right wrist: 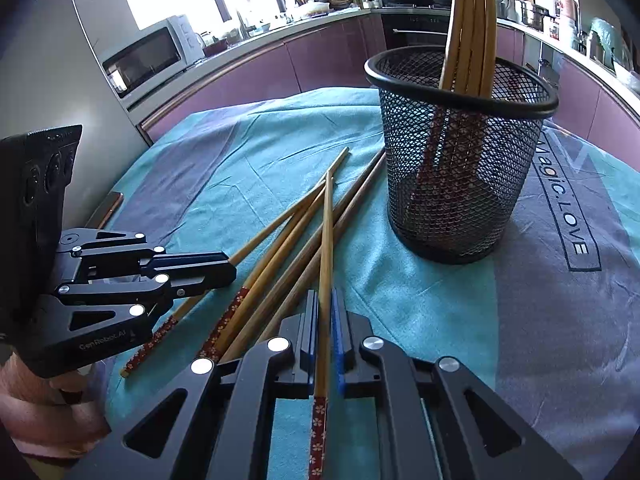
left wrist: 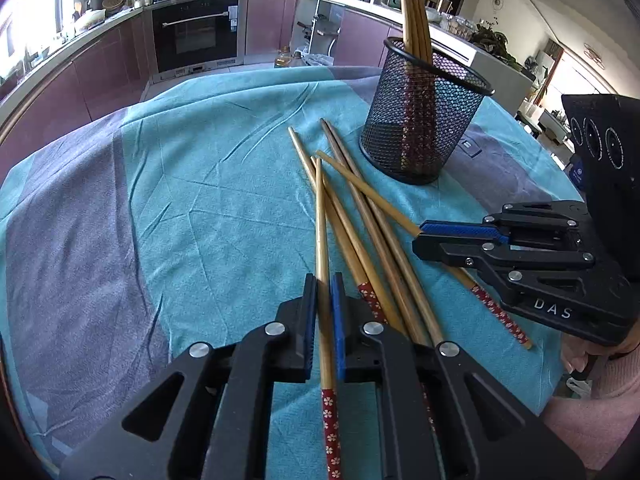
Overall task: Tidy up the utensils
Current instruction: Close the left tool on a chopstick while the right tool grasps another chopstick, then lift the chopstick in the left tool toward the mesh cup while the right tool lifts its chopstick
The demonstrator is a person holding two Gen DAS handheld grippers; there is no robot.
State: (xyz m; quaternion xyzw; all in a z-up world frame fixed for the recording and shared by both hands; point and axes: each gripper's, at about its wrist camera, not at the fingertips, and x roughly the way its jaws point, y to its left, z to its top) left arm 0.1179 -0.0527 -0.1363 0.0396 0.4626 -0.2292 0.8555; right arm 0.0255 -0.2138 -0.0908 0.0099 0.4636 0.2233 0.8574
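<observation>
Both grippers were down in the pile at once. The left gripper (left wrist: pixel 323 280) had clamped one chopstick (left wrist: pixel 322 240) between its blue pads, and the right gripper (right wrist: pixel 325 296) pinched another chopstick (right wrist: pixel 328 240) likewise. The loose chopsticks (right wrist: pixel 280 256) lay crossed on the teal cloth (left wrist: pixel 224 208), just beside the mesh holder (right wrist: pixel 460 168), where several stood upright.

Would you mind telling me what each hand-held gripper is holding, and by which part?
Each grips one chopstick on its bare bamboo shaft, just ahead of the red floral end: the left hand-held gripper holds a chopstick, the right hand-held gripper another.
</observation>
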